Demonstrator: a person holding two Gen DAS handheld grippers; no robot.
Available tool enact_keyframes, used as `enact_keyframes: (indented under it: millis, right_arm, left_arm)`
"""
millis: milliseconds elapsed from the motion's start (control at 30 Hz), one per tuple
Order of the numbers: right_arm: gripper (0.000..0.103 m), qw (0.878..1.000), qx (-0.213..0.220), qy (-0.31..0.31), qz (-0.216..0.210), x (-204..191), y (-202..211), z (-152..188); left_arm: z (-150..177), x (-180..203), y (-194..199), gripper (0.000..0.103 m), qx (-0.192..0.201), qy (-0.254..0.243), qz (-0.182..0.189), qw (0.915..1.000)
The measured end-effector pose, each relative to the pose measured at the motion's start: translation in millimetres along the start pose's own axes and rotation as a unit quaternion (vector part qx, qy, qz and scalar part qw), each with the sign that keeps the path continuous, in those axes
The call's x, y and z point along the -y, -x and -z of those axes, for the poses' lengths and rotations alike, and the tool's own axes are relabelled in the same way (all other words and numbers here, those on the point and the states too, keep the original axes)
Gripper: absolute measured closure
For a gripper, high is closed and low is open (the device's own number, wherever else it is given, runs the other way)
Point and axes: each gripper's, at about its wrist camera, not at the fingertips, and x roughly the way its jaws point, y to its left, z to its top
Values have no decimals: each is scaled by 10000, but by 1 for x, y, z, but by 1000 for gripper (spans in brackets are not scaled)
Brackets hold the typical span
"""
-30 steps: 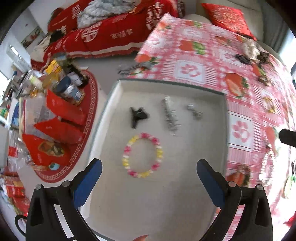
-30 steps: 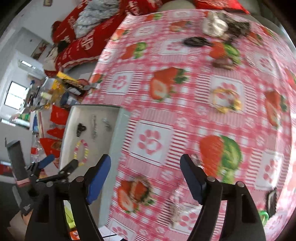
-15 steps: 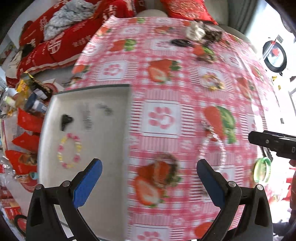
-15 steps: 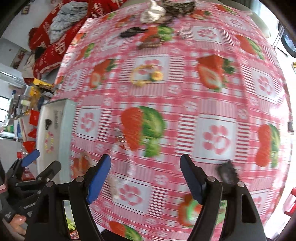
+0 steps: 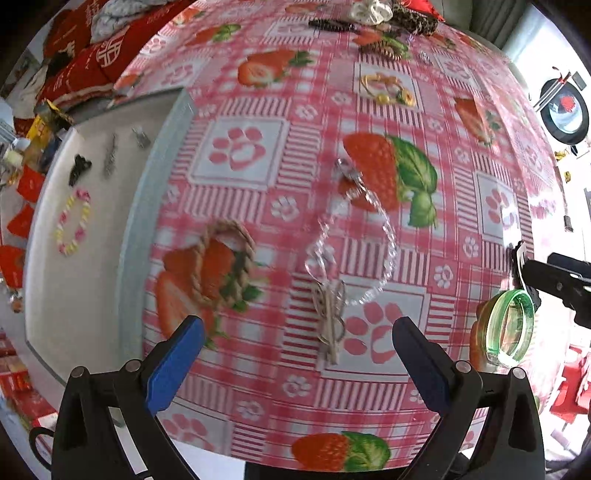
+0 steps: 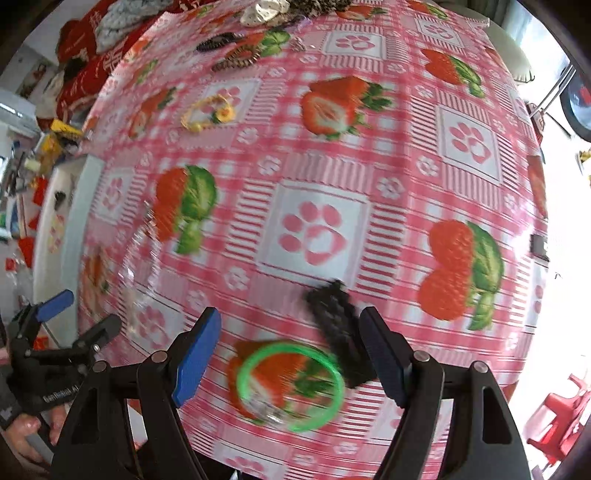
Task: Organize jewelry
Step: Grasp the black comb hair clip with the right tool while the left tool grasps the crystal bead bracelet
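My left gripper (image 5: 295, 350) is open and empty above the table's near edge. Just ahead of it lie a clear bead necklace (image 5: 384, 236), a small tan bow clip (image 5: 330, 317) and a braided tan bracelet (image 5: 225, 266). The white tray (image 5: 129, 236) at the left holds a pastel bead bracelet (image 5: 72, 221), a black clip (image 5: 79, 168) and two silver pieces. My right gripper (image 6: 290, 349) is open and empty over a green bangle (image 6: 291, 384), with a black hair clip (image 6: 338, 325) by its right finger. A gold bracelet (image 6: 208, 112) lies farther back.
More hair ties and clips (image 5: 373, 22) are heaped at the table's far edge. The strawberry-print cloth (image 6: 314, 229) covers the table. A red-covered sofa (image 5: 92, 55) and floor clutter (image 5: 22, 155) lie beyond the tray at left.
Both grippers have swung right, away from the tray. The left one now faces the clear necklace and bow clip; the right one has reached the green bangle and black clip.
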Motion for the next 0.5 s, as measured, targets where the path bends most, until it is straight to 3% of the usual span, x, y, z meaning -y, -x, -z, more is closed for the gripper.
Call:
enact_keyframes:
  millis: [33,100,333,400,500]
  right_arm:
    - [23,10000,-23,5,50,4,-1,3]
    - [23,9999,-45,-29,126,12,-3,7]
    - [23,9994,-78,-33,348,27,-13,18]
    - [23,9992,-67,-13,400,28,-16,20]
    - [23,9991,-5,8,424,27,-18,19]
  left_arm:
    - [1,2,-2,0,-20,11,-5,10000]
    - [5,5,-6,9,-76,16,-12,10000]
    - [10,9,-13,11,-83,36,80,9999]
    - [11,7,-17,24,-131,41,91,9999]
    - [11,8,-20,24,-144,47,132,9998]
